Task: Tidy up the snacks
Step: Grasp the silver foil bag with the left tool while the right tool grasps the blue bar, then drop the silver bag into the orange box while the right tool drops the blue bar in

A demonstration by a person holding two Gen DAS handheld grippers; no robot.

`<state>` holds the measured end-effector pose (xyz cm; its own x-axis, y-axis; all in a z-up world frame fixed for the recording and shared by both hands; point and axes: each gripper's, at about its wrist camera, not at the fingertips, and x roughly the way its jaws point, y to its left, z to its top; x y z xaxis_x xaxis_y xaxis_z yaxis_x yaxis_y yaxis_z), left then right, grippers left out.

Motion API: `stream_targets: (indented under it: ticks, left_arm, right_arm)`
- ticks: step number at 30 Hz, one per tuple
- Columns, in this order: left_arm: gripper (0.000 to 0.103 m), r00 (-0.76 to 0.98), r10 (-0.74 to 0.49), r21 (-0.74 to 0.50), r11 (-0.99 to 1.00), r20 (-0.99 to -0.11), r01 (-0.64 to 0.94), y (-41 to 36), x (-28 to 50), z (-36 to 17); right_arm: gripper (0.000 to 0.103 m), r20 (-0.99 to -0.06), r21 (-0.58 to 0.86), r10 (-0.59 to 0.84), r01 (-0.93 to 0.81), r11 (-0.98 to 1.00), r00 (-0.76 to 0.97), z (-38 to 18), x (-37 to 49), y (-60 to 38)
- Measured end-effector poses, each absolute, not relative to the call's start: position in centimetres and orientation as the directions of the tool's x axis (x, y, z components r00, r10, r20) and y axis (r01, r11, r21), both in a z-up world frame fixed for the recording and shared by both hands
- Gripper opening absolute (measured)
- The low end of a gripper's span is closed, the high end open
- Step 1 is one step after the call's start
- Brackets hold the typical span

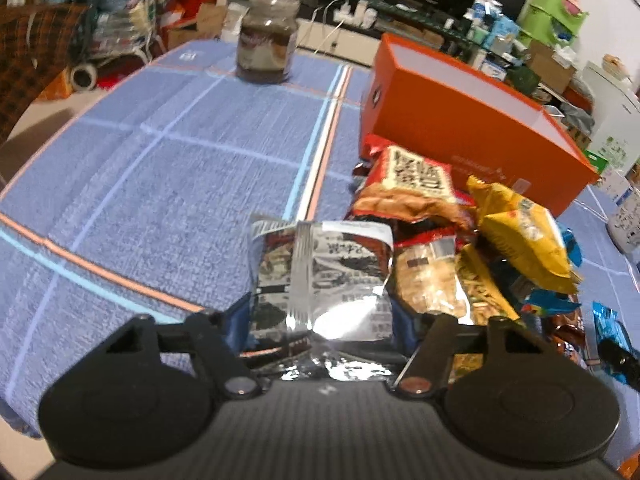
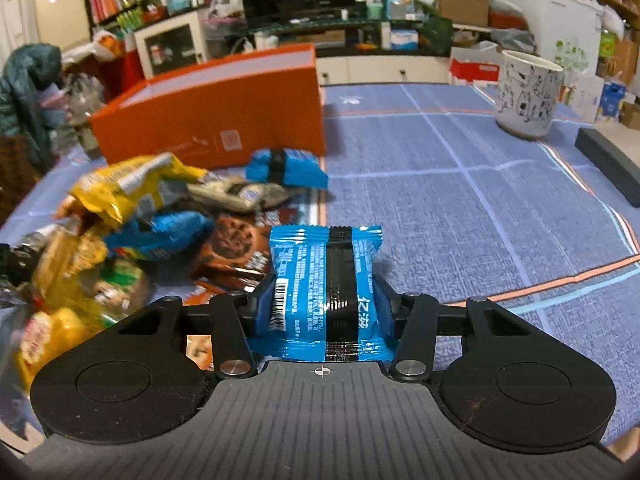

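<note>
A silver foil snack packet is clamped in the left gripper at lower centre, and a blue snack packet is pinched in the right gripper. Transfer appears under way; both likely must be carried to the open orange box at upper left. Its interior is hidden, and the snack pile is blurred.

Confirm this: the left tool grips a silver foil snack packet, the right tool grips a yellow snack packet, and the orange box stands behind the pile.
One detail is wrong. The right wrist view shows the right tool shut on a blue snack packet, not a yellow one. The left tool does grip the silver foil snack packet, and the orange box stands behind the pile.
</note>
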<state>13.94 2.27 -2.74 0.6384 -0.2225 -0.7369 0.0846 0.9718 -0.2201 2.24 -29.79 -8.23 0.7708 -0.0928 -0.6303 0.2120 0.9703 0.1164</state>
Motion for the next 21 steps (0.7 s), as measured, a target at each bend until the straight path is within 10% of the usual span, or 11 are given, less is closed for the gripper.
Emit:
stream_targets:
  ticks: [21]
  left_arm:
    - [0.063, 0.767, -0.292, -0.21, 0.955, -0.571, 0.207, 0.3, 14.1, 5.1]
  right_arm:
    - [0.036, -0.463, 0.105, 0.021, 0.032, 0.994, 0.886, 0.0, 4.2, -27.4]
